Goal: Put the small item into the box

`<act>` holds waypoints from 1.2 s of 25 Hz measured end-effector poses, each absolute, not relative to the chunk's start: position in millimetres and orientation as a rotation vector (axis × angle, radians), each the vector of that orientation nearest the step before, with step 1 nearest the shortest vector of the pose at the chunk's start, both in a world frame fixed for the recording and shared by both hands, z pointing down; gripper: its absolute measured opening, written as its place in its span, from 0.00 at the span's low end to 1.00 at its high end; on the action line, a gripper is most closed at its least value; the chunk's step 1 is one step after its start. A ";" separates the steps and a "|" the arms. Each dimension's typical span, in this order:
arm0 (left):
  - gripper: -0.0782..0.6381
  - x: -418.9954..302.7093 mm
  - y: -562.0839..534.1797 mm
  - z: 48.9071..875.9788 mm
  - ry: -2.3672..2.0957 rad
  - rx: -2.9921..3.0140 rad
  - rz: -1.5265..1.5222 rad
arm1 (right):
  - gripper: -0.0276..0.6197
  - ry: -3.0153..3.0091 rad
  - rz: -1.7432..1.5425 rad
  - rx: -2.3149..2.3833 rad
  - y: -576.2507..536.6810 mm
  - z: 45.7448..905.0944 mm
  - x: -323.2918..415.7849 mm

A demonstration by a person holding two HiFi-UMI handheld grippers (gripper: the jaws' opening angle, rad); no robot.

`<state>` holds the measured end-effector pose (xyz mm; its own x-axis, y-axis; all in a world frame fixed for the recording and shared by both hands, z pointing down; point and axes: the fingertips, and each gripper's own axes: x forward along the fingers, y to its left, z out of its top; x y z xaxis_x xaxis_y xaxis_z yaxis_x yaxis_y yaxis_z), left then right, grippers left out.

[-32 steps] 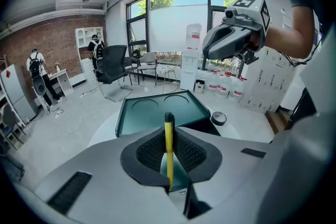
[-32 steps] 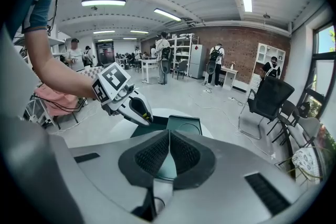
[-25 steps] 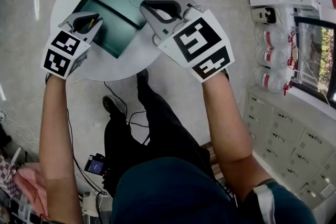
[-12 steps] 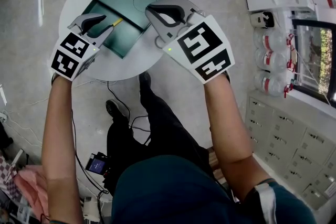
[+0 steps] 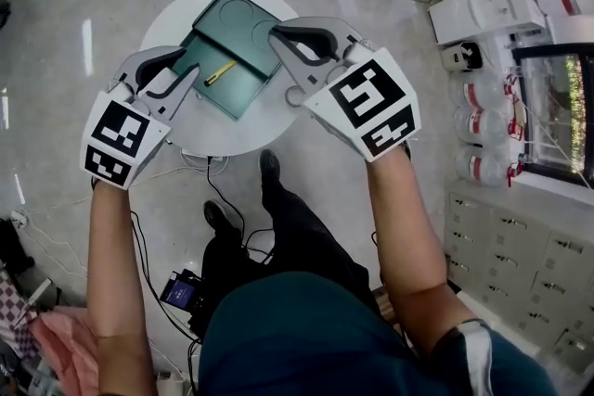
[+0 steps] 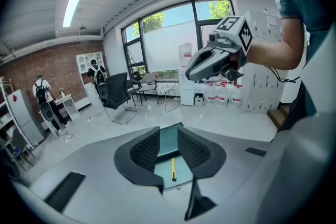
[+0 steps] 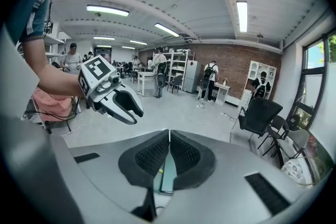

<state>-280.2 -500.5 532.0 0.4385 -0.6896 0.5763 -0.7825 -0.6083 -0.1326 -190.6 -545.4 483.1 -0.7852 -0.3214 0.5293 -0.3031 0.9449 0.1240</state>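
**Box open from above**

In the head view the box (image 5: pixel 234 93) lies uncovered, with only the yellow item (image 5: pixel 220 72) on its bottom near the middle. Its open lid (image 5: pixel 243 19) borders it at 1 o'clock. Bare table (image 5: pixel 232 134) shows at 5 to 7 o'clock of the box.

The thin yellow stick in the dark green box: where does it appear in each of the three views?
Head view: the thin yellow stick lies in the dark green box, above centre, towards the left.
Left gripper view: stick at lower centre, inside the box.
Right gripper view: cannot be made out.
Shared landmark: the green box, in all three.
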 end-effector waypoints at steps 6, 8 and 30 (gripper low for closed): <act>0.17 -308.1 -456.8 423.9 -1.492 2.605 0.769 | 0.10 -2.644 -0.036 0.457 -509.1 404.1 -206.7; 0.15 -316.2 -432.7 389.4 -1.555 2.620 0.701 | 0.10 -2.670 -0.060 0.465 -489.2 379.1 -211.8; 0.13 -359.5 -265.2 230.9 -1.848 2.588 0.472 | 0.10 -2.749 -0.298 0.483 -359.5 234.8 -221.4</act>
<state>-359.5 -265.2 230.9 0.2971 -0.9349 0.1941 -0.9134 -0.3375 -0.2275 -221.4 -359.5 234.8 -0.8869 -0.3626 0.2863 -0.2929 0.9205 0.2586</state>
